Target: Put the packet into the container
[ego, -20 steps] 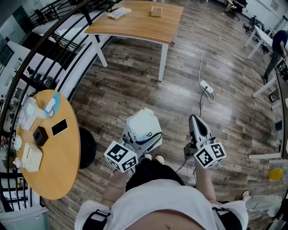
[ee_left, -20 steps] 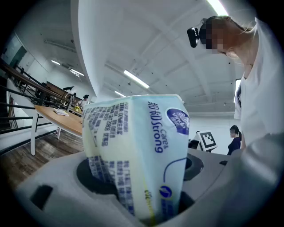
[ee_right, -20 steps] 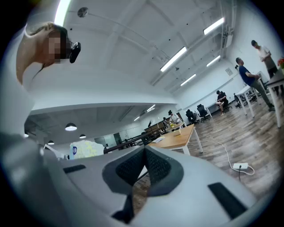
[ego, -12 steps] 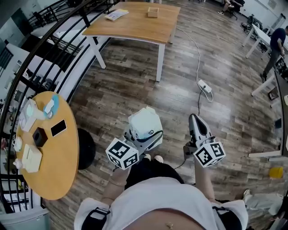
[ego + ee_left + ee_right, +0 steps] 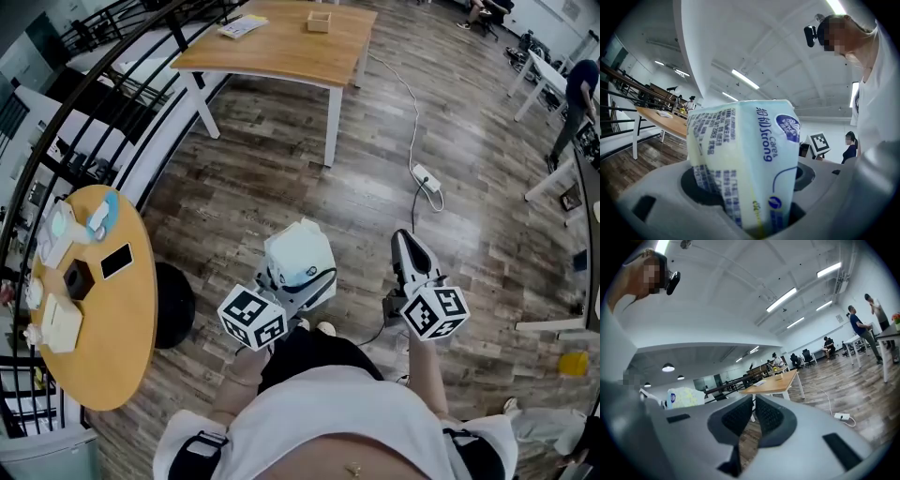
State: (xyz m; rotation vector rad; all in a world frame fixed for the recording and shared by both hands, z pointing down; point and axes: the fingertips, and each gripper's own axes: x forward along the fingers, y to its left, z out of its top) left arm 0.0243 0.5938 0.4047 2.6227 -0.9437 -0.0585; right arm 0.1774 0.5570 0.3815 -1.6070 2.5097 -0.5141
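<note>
A white tissue packet (image 5: 300,255) with blue print is held off the floor at waist height, my left gripper (image 5: 292,277) shut on its sides. In the left gripper view the packet (image 5: 740,159) fills the middle and stands upright between the jaws of the left gripper (image 5: 749,183). My right gripper (image 5: 409,251) hangs to the right of it, about level, shut and empty. The right gripper view shows the right gripper (image 5: 753,411) with its ribbed pads together, and the packet (image 5: 684,397) off to the left. Which thing is the container I cannot tell.
A round wooden table (image 5: 112,356) at the left carries a phone (image 5: 117,261), a black cube (image 5: 77,278) and a cream box (image 5: 58,323). A rectangular table (image 5: 281,56) with a small box (image 5: 319,21) stands ahead. A power strip (image 5: 427,178) lies on the floor; a black railing (image 5: 112,103) curves at the left.
The head view has drifted slightly, so the round table sits a little further left. Both grippers keep their places, the packet still in the left one.
</note>
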